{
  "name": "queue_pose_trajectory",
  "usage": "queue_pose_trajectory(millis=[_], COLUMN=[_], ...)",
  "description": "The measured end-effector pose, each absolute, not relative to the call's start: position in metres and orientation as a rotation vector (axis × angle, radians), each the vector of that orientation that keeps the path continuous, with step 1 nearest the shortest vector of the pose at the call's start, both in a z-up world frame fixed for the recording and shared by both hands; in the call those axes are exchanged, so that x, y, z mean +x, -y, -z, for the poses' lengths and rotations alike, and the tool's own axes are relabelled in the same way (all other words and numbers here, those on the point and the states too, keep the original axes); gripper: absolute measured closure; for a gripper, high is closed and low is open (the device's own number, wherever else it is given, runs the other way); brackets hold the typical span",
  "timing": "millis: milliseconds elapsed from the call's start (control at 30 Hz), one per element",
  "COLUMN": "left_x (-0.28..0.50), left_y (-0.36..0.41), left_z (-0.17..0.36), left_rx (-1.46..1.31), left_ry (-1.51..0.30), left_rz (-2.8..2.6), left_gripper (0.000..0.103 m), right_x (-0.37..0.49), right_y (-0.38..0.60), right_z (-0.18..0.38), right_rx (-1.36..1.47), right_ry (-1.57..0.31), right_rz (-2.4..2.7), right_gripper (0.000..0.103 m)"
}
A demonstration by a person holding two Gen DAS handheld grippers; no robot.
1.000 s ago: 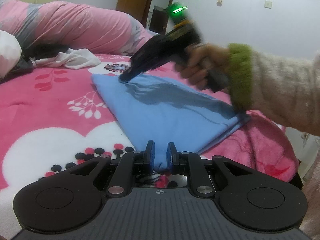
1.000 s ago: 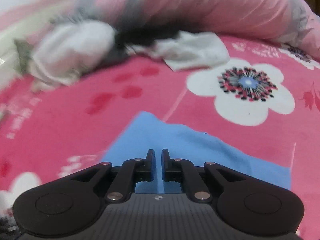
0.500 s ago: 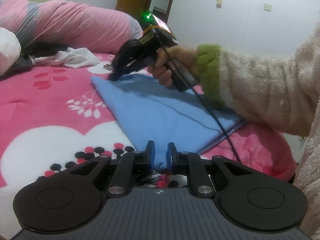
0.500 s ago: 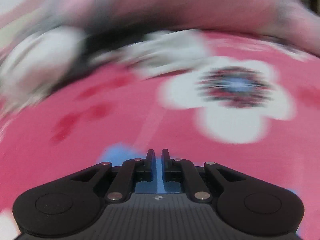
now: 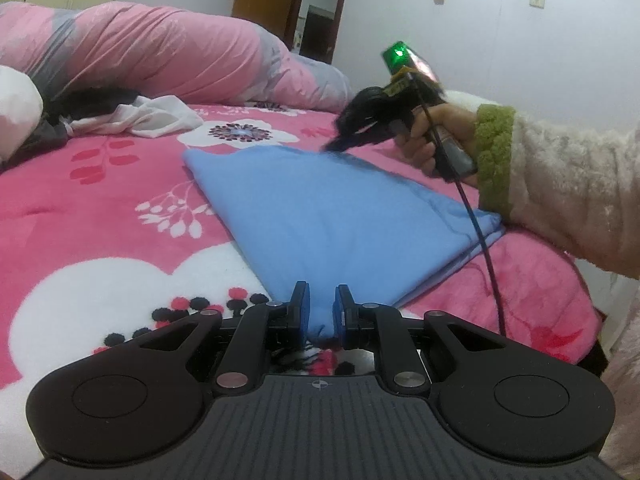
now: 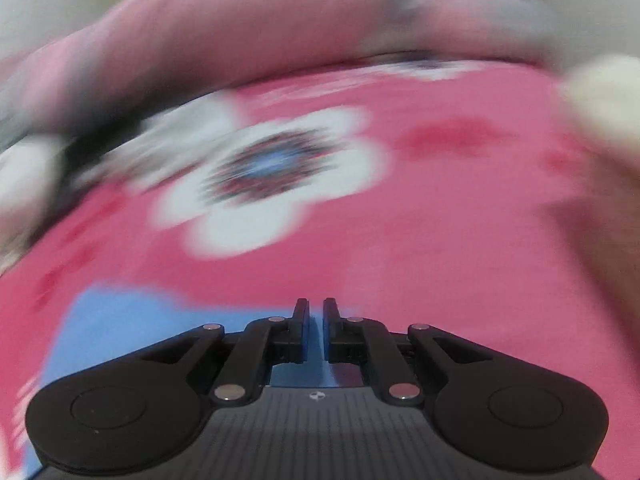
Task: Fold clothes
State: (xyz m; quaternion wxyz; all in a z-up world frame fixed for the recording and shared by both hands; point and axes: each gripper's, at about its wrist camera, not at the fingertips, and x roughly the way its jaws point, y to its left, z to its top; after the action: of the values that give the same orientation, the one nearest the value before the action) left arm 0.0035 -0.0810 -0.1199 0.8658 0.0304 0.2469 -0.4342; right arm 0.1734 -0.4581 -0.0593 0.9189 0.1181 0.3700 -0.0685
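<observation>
Swinging away from the cloth's far corner since a moment ago, the right gripper (image 5: 340, 142) is now hovering over its far right edge, clenched on nothing. A folded blue cloth (image 5: 332, 220) is lying flat on the bed (image 5: 80, 216), spreading ahead of the left gripper (image 5: 321, 308), which is pinching its near corner. Only the left view is showing the hand (image 5: 430, 136) and fuzzy sleeve (image 5: 568, 192); the right view is blurring. Pink flowered bedding, a rolled quilt (image 5: 160, 52) and white walls lie beyond.
</observation>
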Motion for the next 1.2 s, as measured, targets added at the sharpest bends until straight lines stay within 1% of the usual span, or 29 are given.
queue_pose_trajectory(millis=[100,200,300,333,367,433,500,600,700,733,767,833,933,1033,1133,1200], left_x=[0.003,0.003,0.001,0.001,0.0,0.0,0.0,0.0,-0.001,-0.001,-0.001,-0.002,-0.003,-0.003,-0.005,-0.006], left_y=[0.083,0.085,0.087,0.088,0.089,0.09,0.091,0.092,0.094,0.095,0.096,0.098,0.1,0.101,0.102,0.103], left_z=[0.119,0.118,0.116,0.116,0.115,0.114,0.113,0.113,0.112,0.112,0.111,0.11,0.109,0.108,0.107,0.107], left_rx=[0.08,0.094,0.111,0.116,0.121,0.128,0.135,0.146,0.157,0.163,0.17,0.184,0.198,0.203,0.213,0.221], left_ry=[-0.52,-0.523,-0.526,-0.526,-0.528,-0.532,-0.534,-0.534,-0.537,-0.538,-0.539,-0.54,-0.542,-0.544,-0.544,-0.541], left_rz=[0.905,0.896,0.885,0.881,0.878,0.876,0.874,0.871,0.863,0.86,0.857,0.851,0.842,0.834,0.829,0.828], left_gripper=[0.089,0.089,0.089,0.089,0.089,0.089,0.089,0.089,0.088,0.088,0.088,0.088,0.088,0.088,0.087,0.087], right_x=[0.145,0.131,0.136,0.141,0.145,0.142,0.127,0.103,0.096,0.097,0.094,0.087,0.048,0.014,-0.005,-0.011], right_y=[0.468,0.44,0.43,0.44,0.451,0.473,0.482,0.466,0.451,0.452,0.46,0.474,0.483,0.456,0.426,0.42], right_z=[0.044,0.047,0.064,0.068,0.071,0.065,0.055,0.046,0.057,0.063,0.062,0.06,0.032,0.018,0.028,0.047], right_rx=[0.312,0.208,0.113,0.127,0.142,0.176,0.238,0.217,0.194,0.17,0.165,0.156,0.176,0.152,0.126,0.062], right_ry=[-0.714,-0.732,-0.758,-0.749,-0.74,-0.718,-0.674,-0.644,-0.712,-0.749,-0.749,-0.742,-0.651,-0.637,-0.707,-0.807], right_rz=[0.039,-0.141,-0.112,-0.05,0.019,0.186,0.118,-0.066,-0.202,-0.151,-0.054,0.125,0.149,-0.023,-0.183,-0.12], right_gripper=[0.096,0.097,0.097,0.101,0.097,0.095,0.095,0.095,0.095,0.097,0.09,0.088,0.088,0.088,0.089,0.089])
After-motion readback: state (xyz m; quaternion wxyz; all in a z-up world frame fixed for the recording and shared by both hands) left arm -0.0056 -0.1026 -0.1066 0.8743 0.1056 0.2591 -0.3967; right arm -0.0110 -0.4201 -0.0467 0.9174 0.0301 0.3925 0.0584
